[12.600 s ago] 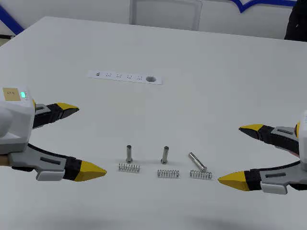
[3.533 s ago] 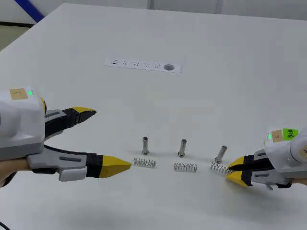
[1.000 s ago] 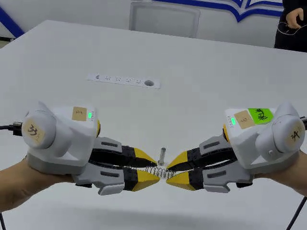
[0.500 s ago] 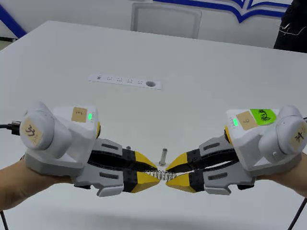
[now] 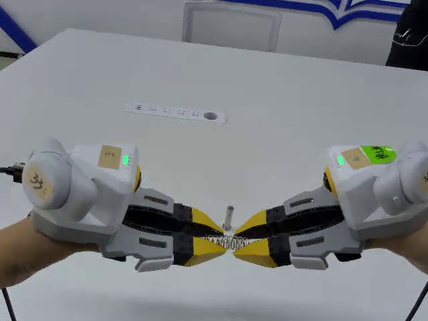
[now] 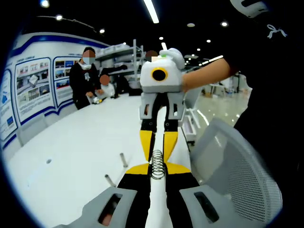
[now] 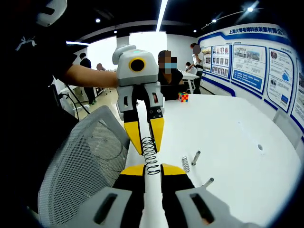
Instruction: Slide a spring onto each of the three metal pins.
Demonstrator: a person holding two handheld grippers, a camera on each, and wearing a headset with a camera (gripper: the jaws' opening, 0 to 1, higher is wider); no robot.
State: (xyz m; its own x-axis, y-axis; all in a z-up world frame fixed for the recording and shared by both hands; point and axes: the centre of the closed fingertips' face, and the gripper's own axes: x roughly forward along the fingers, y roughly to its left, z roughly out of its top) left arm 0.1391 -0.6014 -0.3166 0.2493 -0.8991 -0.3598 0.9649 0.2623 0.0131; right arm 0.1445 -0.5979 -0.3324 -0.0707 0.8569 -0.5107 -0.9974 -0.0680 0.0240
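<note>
While pinched at both ends, spring (image 5: 224,240) spans left-right, roughly level.

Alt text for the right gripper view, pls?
The right gripper and the left gripper meet tip to tip, each pinching one end of a spring. On the white table to the right are a second spring beside a pin, and a nearer pin.

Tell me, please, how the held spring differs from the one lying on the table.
The held spring is pinched at both ends by the left gripper and right gripper; the loose spring is untouched. The held spring spans the jaw tips; the loose spring lies on the table beside a pin. Both are metal coils.
</note>
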